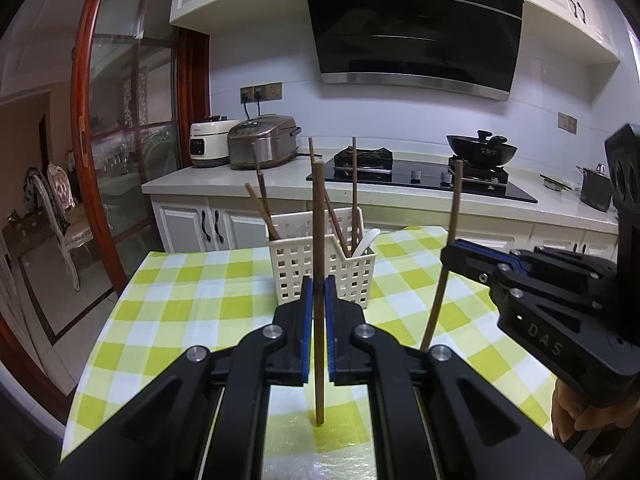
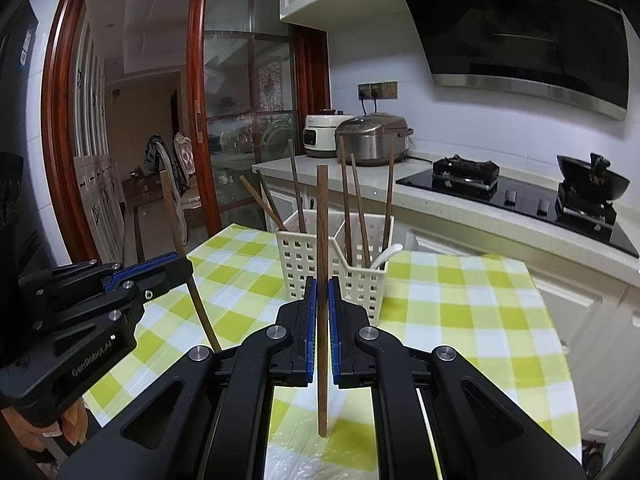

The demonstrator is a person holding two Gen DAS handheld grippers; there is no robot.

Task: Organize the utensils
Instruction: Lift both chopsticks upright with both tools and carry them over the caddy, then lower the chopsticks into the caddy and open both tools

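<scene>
My left gripper (image 1: 318, 286) is shut on a brown chopstick (image 1: 319, 240) held upright, its lower tip near the tablecloth. My right gripper (image 2: 322, 286) is shut on another brown chopstick (image 2: 322, 240), also upright. Each gripper shows in the other's view: the right one (image 1: 452, 250) with its chopstick (image 1: 450, 248), the left one (image 2: 182, 266) with its chopstick (image 2: 180, 236). A white perforated utensil basket (image 1: 324, 276) stands just beyond both grippers, holding several chopsticks and a white spoon (image 1: 366, 242). The basket also shows in the right wrist view (image 2: 336, 268).
The table has a yellow-green checked cloth (image 1: 192, 300). Behind it runs a kitchen counter with two rice cookers (image 1: 264, 146), a black hob (image 1: 420, 178) with a wok (image 1: 480, 150), and a pot (image 1: 596, 190). A red-framed glass door (image 1: 120, 140) is at the left.
</scene>
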